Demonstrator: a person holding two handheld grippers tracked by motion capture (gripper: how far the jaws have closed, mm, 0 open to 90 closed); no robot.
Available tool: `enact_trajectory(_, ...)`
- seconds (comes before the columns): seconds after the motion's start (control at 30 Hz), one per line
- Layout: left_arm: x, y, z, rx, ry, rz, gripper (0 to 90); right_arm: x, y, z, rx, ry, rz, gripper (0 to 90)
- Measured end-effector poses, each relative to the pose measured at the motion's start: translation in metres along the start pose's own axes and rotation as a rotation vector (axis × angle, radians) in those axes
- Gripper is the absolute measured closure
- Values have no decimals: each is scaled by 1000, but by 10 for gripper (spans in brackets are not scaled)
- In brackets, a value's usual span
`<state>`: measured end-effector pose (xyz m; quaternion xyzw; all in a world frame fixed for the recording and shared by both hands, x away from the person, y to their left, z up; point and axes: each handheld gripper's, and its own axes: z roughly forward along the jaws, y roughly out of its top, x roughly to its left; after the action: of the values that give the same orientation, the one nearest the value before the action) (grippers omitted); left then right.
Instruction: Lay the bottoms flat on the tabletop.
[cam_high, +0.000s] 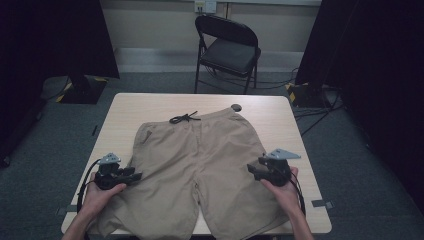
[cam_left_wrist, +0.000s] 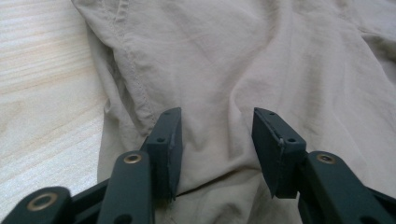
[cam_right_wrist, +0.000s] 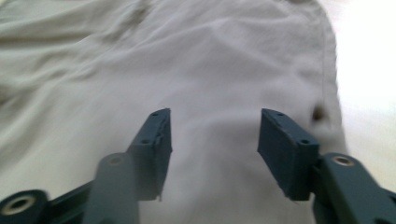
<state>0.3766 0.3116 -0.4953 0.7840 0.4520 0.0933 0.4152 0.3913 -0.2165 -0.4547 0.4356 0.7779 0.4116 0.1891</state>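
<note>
Khaki shorts (cam_high: 200, 165) lie flat on my table (cam_high: 130, 107) — left gripper (cam_high: 136, 176) and right gripper (cam_high: 251, 169) both released, jaws apart over each leg's outer edge.

shorts (cam_high: 200, 160): plain khaki-beige | drawstring (cam_high: 184, 118): black | worktop (cam_high: 280, 120): pale wood grain | tongs (cam_left_wrist: 217, 140): black | chair (cam_high: 227, 47): black

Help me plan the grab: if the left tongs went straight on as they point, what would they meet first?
Most likely the khaki shorts: the left tongs stand open over the fabric, though depth is unclear.
</note>
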Motion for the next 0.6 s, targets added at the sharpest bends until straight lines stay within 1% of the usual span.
enact_trajectory(0.03,1,-1,0,-10,-4,-3,537,-2,4,7,5,-1,6,407)
enact_trajectory(0.07,1,-2,0,-17,-5,-2,537,-4,9,18,14,-19,0,365)
enact_trajectory(0.13,0,-2,1,-22,4,15,536,-4,14,33,26,-50,-5,298)
enact_trajectory(0.2,-1,-2,2,-25,20,23,536,-4,19,51,53,-78,-15,236)
enact_trajectory(0.27,-1,-1,3,-26,32,29,536,-4,18,61,69,-82,-34,257)
enact_trajectory(0.3,-1,0,4,-30,38,36,536,-4,15,67,91,-82,-54,245)
enact_trajectory(0.37,1,2,6,-31,48,20,536,-4,10,73,137,-87,-58,242)
enact_trajectory(0.4,2,4,8,-37,57,13,536,-6,6,75,146,-82,-53,239)
enact_trajectory(0.43,2,5,10,-40,64,9,536,-8,4,74,134,-75,-32,239)
enact_trajectory(0.47,2,7,11,-39,71,6,532,-10,3,72,132,-84,-25,236)
enact_trajectory(0.53,3,11,15,-35,82,10,530,-15,-1,70,119,-95,-26,235)
enact_trajectory(0.6,5,15,18,-32,92,10,527,-22,-6,65,99,-107,-13,235)
